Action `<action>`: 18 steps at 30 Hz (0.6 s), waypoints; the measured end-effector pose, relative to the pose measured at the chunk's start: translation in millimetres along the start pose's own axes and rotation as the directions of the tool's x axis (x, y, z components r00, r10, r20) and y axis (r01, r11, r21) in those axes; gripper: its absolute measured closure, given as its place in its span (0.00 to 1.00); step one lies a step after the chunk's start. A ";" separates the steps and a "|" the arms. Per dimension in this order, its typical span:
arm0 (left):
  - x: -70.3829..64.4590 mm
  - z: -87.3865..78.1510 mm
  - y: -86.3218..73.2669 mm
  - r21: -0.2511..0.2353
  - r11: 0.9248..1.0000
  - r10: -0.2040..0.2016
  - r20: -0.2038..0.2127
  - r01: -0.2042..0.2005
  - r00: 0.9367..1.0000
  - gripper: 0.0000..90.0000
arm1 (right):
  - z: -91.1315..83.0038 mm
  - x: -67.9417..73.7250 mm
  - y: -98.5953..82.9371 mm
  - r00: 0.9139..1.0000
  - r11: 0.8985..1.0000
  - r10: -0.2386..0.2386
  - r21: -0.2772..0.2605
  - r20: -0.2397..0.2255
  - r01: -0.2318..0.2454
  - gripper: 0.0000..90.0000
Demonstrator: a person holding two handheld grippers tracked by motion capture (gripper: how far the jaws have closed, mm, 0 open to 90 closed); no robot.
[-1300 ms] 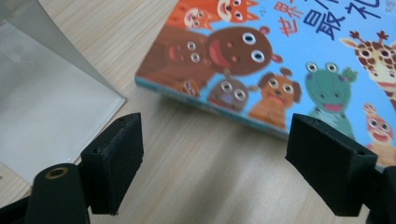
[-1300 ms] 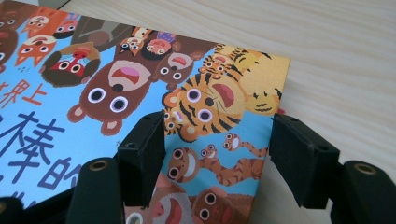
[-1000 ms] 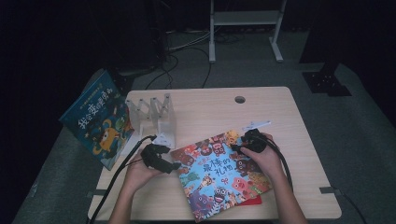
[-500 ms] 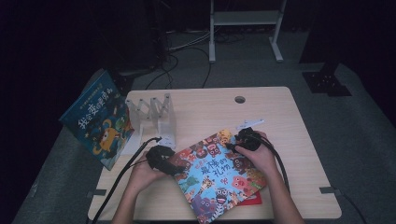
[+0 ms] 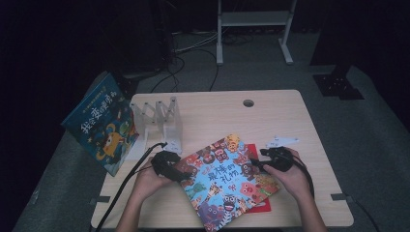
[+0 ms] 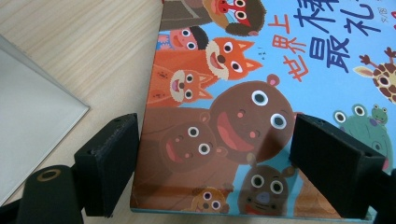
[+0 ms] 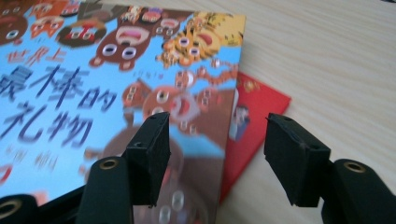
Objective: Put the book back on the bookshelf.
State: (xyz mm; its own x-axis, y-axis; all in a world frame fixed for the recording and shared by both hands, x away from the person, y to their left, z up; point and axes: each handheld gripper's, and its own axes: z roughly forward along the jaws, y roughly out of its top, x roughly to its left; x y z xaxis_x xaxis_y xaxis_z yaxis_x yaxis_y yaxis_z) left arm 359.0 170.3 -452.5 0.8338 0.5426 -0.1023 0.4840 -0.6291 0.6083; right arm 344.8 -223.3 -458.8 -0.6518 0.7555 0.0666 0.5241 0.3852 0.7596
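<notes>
Both hand-held grippers have closed in on the book (image 5: pixel 226 179) lying flat on the counter (image 5: pixel 212 113), left (image 5: pixel 170 169) and right (image 5: pixel 265 162) jaws apart astride opposite edges, so a lift looks imminent.

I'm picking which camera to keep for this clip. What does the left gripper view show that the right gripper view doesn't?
Left gripper view: a clear plastic sheet lying on the table beside the book, and the cover's brown bear faces up close. Right gripper view: a red book sticking out from under the top one. Both: the animal picture book lying on the wooden table, framed by open jaws.
</notes>
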 end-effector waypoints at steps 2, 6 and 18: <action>-0.4 0.3 0.0 -0.004 1.000 -0.005 -0.002 0.005 1.000 0.17 | -8.1 1.2 -8.0 1.000 1.000 -0.002 -0.007 0.001 0.002 0.43; -0.4 0.3 0.1 -0.002 1.000 -0.006 -0.003 0.006 1.000 0.17 | -23.2 4.3 -23.6 1.000 1.000 -0.010 -0.016 0.005 0.010 0.42; -0.9 0.2 0.2 0.000 1.000 -0.010 -0.007 0.010 1.000 0.17 | -56.4 22.0 -62.1 1.000 0.999 -0.027 0.022 -0.004 0.027 0.38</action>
State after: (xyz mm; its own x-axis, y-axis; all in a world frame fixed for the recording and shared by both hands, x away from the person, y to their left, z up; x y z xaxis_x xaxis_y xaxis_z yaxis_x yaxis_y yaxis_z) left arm 358.4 169.6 -452.4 0.8269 0.5528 -0.1027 0.4924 -0.6238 0.6070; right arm 267.0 -260.5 -468.0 -0.6678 0.7428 0.0482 0.5182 0.4175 0.7465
